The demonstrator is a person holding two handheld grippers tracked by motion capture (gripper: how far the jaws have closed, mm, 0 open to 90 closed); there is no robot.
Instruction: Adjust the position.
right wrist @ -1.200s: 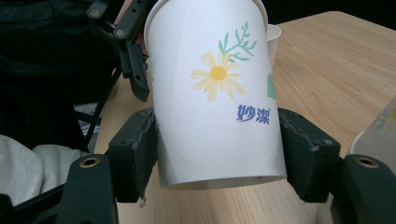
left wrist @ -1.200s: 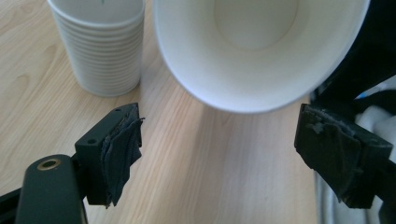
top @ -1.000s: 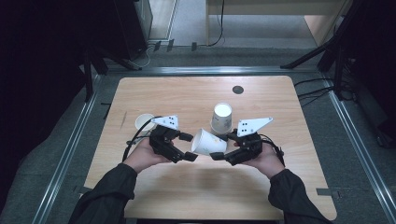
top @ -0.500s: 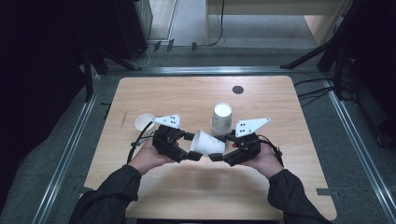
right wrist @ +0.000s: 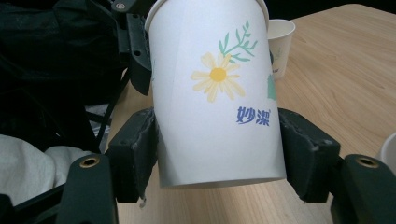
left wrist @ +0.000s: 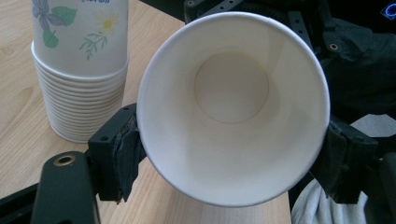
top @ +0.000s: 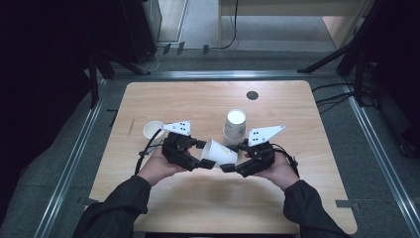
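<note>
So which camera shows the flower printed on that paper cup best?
The right gripper view: the flower faces it squarely on the paper cup. The left gripper view looks into the cup's white inside; the high view shows it small, lying sideways.

Overall light: bright and even on the wooden table (top: 198, 104), from overhead; the surroundings fall to near black.
Shadows: soft and short, just under each gripper and beside the stacked cups (top: 234, 126).
Glare: none; the white cup (left wrist: 232, 105) held between the jaws shows only gentle shading inside.
Sharpness: high view slightly soft; both gripper views crisp near the jaws.
Blur: dark background behind the cup is murky.
</note>
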